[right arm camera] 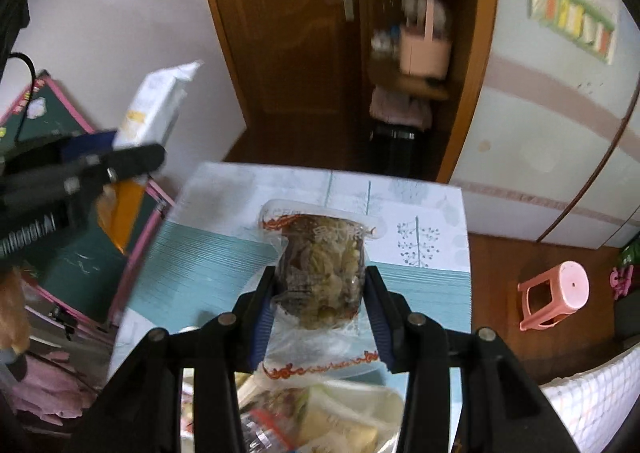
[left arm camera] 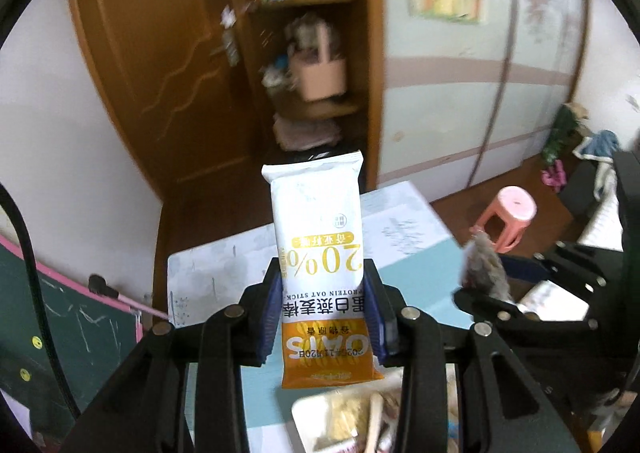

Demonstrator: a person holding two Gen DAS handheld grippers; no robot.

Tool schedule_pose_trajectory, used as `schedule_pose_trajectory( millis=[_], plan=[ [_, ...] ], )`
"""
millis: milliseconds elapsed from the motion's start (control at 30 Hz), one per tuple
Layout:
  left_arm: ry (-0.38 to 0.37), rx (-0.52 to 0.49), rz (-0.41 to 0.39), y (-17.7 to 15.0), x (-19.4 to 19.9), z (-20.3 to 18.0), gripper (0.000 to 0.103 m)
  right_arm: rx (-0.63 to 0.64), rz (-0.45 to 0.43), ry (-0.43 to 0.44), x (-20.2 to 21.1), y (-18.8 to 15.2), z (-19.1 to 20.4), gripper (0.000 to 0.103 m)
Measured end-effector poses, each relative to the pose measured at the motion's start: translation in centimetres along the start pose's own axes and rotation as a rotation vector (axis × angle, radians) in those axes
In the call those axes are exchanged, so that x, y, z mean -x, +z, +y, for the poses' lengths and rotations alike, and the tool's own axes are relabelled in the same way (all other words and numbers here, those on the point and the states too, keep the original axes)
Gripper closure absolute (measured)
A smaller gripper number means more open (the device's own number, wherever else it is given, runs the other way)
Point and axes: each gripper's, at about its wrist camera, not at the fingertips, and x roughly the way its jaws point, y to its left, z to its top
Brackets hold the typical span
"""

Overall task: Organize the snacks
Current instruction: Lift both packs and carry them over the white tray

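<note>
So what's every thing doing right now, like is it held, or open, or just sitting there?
Left gripper: shut on the oat stick.
White and orange oat stick wrapper: sealed, held upright above the table.
Right gripper: shut on the nut pouch.
Clear plastic nut pouch: sealed, lifted.
White tray of snacks: sitting on the blue-green table.
Pink plastic stool: upright on the floor.

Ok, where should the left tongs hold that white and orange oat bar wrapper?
Across the narrow width, near the orange end, coming from below as now: the left tongs already pinch the flat, upright white and orange oat bar wrapper by its two long edges, leaving the white end free.
</note>
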Motion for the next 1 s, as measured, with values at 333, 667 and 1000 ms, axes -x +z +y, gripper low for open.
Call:
schedule_pose_trajectory(
  millis=[333,667,1000],
  plan=[
    [-0.195,0.006,-0.148,-6.6,12.7,-2.2,0.066,0.029,-0.187,0.019,10.8,-7.2,4.2,0.06],
    [-0.39,0.037,-0.232,-10.9,16.8,-5.1,0.066,-0.067,-0.281,0.062,14.1,-12.6,3.9,0.06],
    [-0.329,-0.039,-0.155,-17.2,11.0,-8.3,0.065,-0.134,-0.278,0.018,11.9,-17.1,2.9,0.06]
  ],
)
